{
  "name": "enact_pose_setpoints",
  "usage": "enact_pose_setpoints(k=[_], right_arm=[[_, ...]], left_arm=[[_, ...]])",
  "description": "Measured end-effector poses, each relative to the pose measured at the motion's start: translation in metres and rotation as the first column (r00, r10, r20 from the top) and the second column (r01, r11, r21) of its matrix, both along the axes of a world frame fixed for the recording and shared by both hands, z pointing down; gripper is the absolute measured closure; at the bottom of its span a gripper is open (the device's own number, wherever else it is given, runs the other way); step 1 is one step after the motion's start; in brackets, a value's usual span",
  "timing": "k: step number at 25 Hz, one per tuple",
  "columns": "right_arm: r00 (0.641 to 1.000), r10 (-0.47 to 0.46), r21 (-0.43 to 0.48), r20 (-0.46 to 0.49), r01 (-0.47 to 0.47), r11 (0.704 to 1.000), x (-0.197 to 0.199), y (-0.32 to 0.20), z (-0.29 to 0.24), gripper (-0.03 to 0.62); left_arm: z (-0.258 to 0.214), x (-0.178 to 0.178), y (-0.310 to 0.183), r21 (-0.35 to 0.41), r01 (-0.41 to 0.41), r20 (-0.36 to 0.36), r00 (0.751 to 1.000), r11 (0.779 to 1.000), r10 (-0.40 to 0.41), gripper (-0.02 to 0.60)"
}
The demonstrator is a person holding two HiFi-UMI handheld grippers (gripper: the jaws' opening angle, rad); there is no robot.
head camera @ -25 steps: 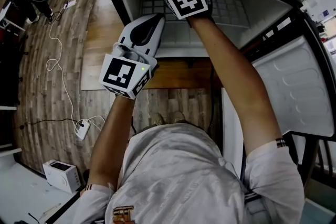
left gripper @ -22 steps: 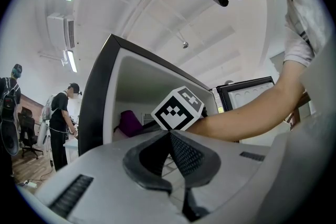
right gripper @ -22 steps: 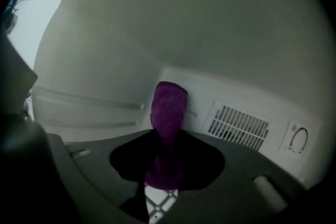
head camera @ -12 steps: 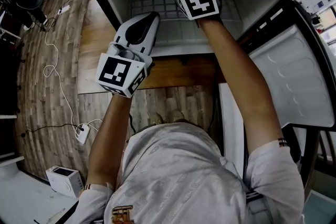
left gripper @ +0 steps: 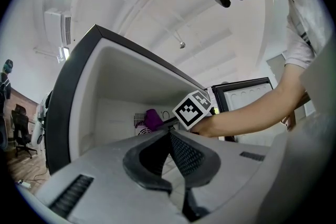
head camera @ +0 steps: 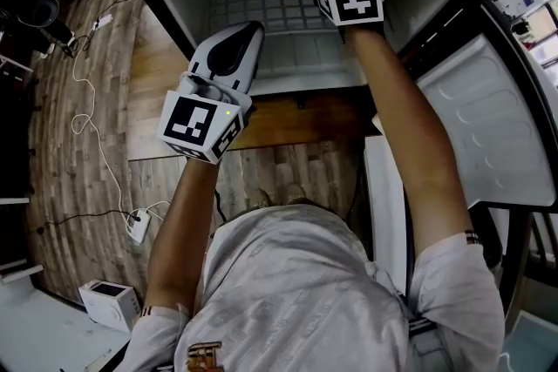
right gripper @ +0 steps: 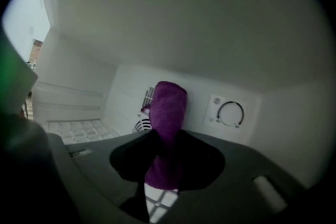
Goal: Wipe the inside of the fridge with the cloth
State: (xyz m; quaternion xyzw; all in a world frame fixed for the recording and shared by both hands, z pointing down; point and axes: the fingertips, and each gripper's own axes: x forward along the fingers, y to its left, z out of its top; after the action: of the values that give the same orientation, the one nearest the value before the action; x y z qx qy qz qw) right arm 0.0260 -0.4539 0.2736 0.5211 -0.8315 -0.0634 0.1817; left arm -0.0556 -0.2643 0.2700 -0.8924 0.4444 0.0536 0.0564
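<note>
Right tongs [right gripper: 167,136] moved rightward — cloth [right gripper: 169,107] beside dial [right gripper: 231,114].

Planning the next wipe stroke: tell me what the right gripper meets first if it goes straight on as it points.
The right gripper's purple cloth would likely meet the fridge's back wall first, by the vent left of the dial. The gap is hard to judge.

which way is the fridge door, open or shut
Open: the fridge door hangs swung out at the right, inner liner showing, and the right gripper holds the purple cloth inside the fridge.
</note>
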Motion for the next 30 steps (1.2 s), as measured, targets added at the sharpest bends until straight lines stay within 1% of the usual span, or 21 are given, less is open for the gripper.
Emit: enact_pose_setpoints(k=[4,9,17,23,30], right_arm=[[0.998,0.058,-0.017,0.018,-0.058,0.998,0.023,-0.008,0.003,0.479],[0.994,0.106,-0.026,0.027,-0.105,0.994,0.04,-0.013,0.005,0.479],[0.99,0.138,-0.023,0.029,-0.137,0.99,0.056,-0.016,0.003,0.479],[0.99,0.137,-0.015,0.031,-0.137,0.99,0.057,-0.013,0.0,0.479],[0.996,0.071,0.026,0.047,-0.072,0.997,0.039,0.01,-0.012,0.479]], left_arm=[[0.0,-0.001,0.0,0.0,0.005,0.002,1.0,1.0,-0.005,0.581],[-0.001,0.001,-0.002,0.001,0.006,0.002,1.0,1.0,-0.006,0.581],[0.0,0.005,-0.003,0.0,0.001,0.002,1.0,1.0,-0.001,0.581],[0.001,0.005,-0.003,-0.002,0.0,-0.001,1.0,1.0,0.0,0.581],[0.0,0.002,0.0,-0.001,0.0,-0.005,1.0,1.0,0.0,0.582]])
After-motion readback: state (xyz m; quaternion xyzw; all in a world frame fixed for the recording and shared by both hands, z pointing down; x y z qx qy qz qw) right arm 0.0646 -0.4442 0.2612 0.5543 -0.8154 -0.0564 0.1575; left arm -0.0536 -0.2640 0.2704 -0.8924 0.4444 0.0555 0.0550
